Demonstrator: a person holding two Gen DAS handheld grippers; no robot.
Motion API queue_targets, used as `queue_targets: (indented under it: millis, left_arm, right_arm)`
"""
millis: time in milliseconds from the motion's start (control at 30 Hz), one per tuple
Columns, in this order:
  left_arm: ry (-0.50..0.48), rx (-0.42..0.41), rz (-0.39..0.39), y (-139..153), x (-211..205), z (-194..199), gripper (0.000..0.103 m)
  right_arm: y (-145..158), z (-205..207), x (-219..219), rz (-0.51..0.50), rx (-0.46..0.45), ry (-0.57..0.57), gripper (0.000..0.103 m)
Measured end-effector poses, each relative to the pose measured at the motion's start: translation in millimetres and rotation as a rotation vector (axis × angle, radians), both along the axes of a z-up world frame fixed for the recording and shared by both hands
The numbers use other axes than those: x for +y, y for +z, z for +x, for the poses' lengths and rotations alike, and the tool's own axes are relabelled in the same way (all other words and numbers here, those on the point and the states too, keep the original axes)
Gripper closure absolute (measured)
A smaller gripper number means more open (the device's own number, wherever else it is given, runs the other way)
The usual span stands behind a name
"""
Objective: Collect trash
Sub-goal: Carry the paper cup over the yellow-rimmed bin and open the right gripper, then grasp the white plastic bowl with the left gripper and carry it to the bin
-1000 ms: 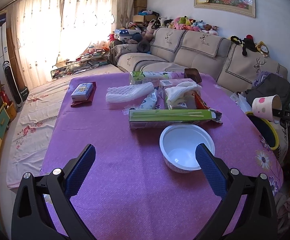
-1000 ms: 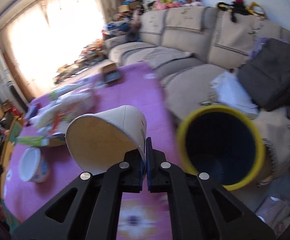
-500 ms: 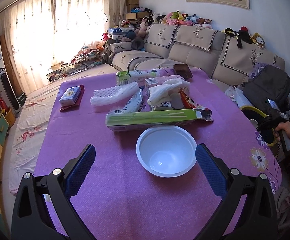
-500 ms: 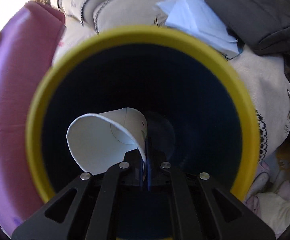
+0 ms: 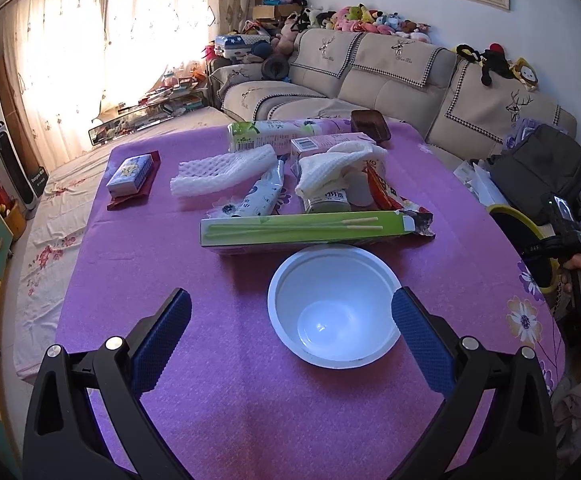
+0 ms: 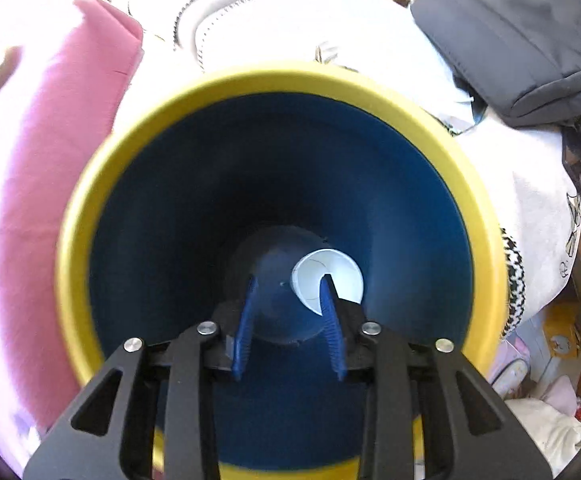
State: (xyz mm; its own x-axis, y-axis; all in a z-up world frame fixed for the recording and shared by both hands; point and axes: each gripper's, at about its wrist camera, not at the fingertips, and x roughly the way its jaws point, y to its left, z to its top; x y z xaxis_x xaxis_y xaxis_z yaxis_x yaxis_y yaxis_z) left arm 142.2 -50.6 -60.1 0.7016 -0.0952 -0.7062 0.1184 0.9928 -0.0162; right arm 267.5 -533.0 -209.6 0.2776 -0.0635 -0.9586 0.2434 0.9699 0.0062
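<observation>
Both hand-held grippers open; round paper cup (image 6: 326, 276) lies in smooth blue bin (image 6: 410, 208).

Purple cloth, white trash, a yellow-rimmed bin.

Your desk (image 5: 218, 380) wears a purple cloth with white-and-yellow flowers printed at its right edge. On it you have a plain white bowl (image 5: 332, 306), a green box (image 5: 302, 232) and white netted foam (image 5: 222, 166). The left fingers (image 5: 162, 332) carry blue dimpled pads on black frames. Your bin (image 6: 274, 80) has a yellow rim and a dark blue inside, with a white paper cup (image 6: 326, 276) at the bottom. The sofa (image 5: 390, 84) is beige with checked trim and deer motifs.
</observation>
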Motion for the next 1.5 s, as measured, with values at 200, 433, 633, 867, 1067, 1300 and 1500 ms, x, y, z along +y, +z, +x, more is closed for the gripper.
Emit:
queue_targets:
  millis: [200,433,633,867,1067,1300,1500]
  left_arm:
    - [0.013,0.042,0.056,-13.9,1.6,23.6,0.004]
    - [0.013,0.169,0.033,-42.2,5.6,51.4,0.029]
    - [0.003,0.198,0.014,-52.0,7.7,59.3,0.053]
    - [-0.038,0.225,-0.008,-56.2,3.4,58.4,0.090]
    - [-0.109,0.176,0.006,-35.3,-11.2,33.5,0.094]
    - [-0.315,0.131,0.008,2.0,-76.8,14.4,0.094]
    - [-0.537,0.073,0.029,24.4,-185.0,40.0,0.094]
  right_arm:
    - [19.0,-18.7,16.9,0.015,-0.047,0.046,0.071]
    - [28.3,-21.7,29.8,0.004,-0.074,0.086,0.070]
    - [33.2,-28.8,36.5,0.009,-0.084,0.089,0.069]
    - [36.7,-37.1,40.5,0.020,-0.097,0.089,0.069]
    - [41.9,-54.0,41.9,0.035,-0.133,0.091,0.069]
    - [52.0,-80.9,24.7,0.049,-0.206,0.052,0.069]
    - [71.1,-118.5,-5.5,0.055,-0.285,-0.018,0.069]
